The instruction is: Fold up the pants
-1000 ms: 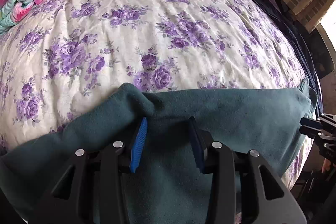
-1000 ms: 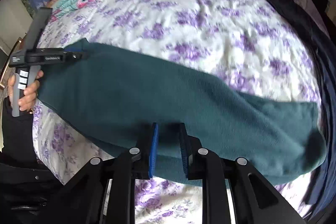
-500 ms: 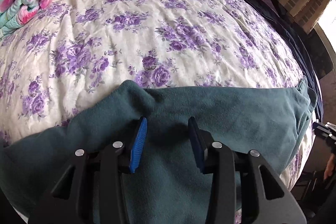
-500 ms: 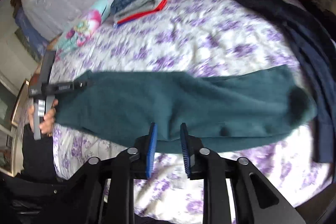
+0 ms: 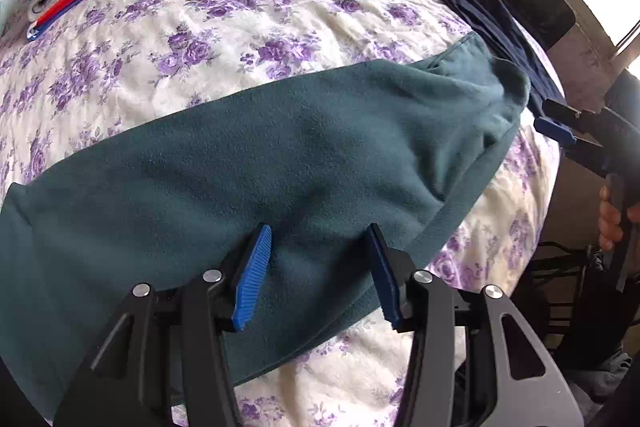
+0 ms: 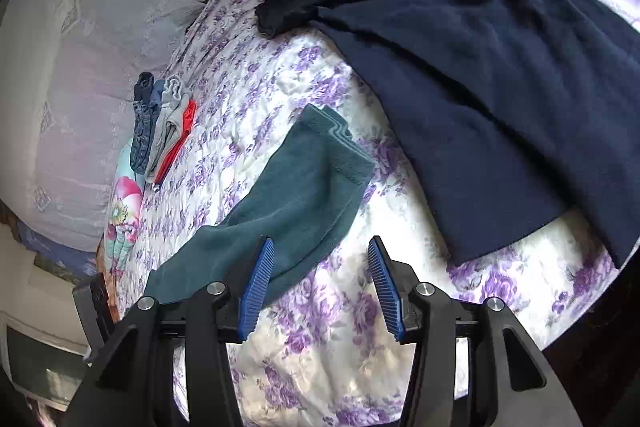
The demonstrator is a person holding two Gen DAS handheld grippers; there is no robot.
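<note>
The green pants are lying folded lengthwise in a long band across the flowered bedspread, running from the near left corner of the left camera's view up toward the right edge of the bed. The left gripper is hanging right over that band, and its jaws are opening: the blue pads are standing apart with green fabric showing beneath the gap, but neither pad is pressing on the cloth.

In the right camera's view the right gripper is opening its jaws as well. Only bedspread is showing in the gap; the pants are sitting just to the left, with their edge passing behind the left pad. The stitched hem end is pointing away, toward the dark blue garment, which is spreading over the far right side of the bed, near the pants but not touching them here.

Farther up the bed, a stack of folded clothes is waiting beside a bright rolled blanket. At the right edge of the left camera's view, a person's hand is gripping the handle of the right gripper, just off the bed.
</note>
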